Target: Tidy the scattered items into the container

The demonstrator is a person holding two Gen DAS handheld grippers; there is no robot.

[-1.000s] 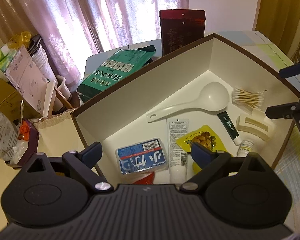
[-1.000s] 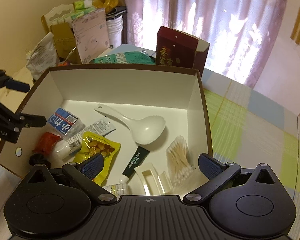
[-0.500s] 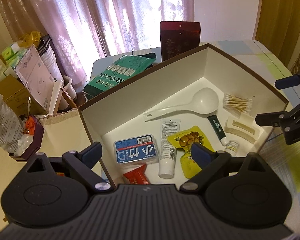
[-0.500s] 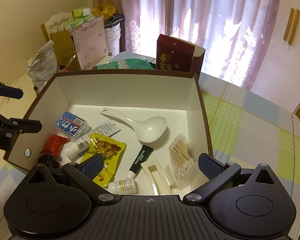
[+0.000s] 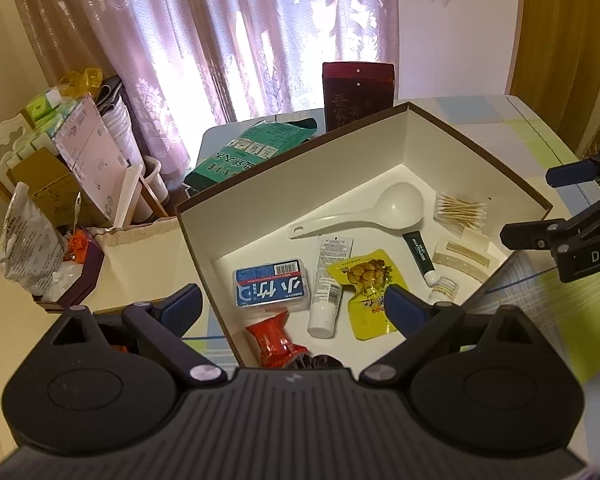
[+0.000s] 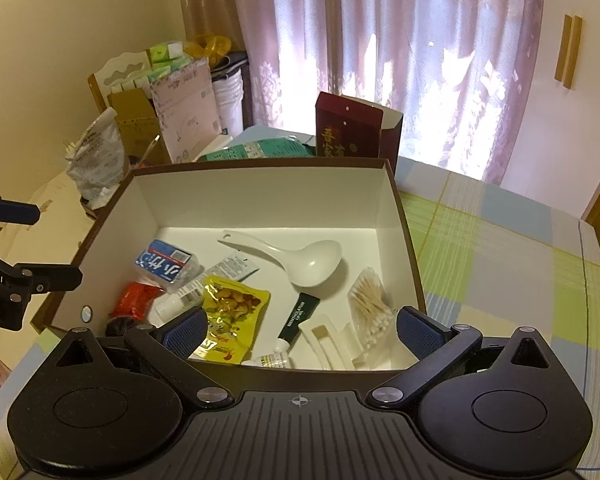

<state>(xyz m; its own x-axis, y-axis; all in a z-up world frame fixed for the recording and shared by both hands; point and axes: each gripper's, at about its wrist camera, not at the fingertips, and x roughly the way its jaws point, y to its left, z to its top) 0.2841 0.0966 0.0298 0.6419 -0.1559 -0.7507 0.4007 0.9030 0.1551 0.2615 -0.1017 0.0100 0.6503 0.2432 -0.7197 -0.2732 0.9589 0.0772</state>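
Your left gripper (image 5: 292, 306) hangs with its fingers spread wide and nothing between them, just above the near-left corner of the box (image 5: 300, 184). Your right gripper (image 6: 302, 326) is the same: wide open, empty, poised over the near wall of the box, with the left gripper showing off to its left side.

Everything I can see of the task's items already lies on the box floor, so the step in hand looks like a pull-back and a last check. Lift both grippers straight up and away so that neither finger catches the box rim, and glance at the checked tablecloth (image 6: 500, 264) on the right gripper's far-right side, where no loose item shows.

Counting outward from your left gripper: one red packet (image 5: 274, 338) right ahead of its fingers, with one dark round thing beside it that I cannot identify; one blue pack (image 5: 270, 288); one white tube (image 5: 328, 284); one yellow snack pouch (image 5: 366, 284); one small white bottle (image 5: 444, 288); one dark green tube (image 5: 420, 254); one cream hair clip (image 5: 462, 254); one white ladle (image 5: 364, 212); one bundle of cotton swabs (image 5: 460, 210) in the far corner. Beyond the box stand one dark red carton (image 5: 356, 96) and one green bag (image 5: 252, 152), outside it.
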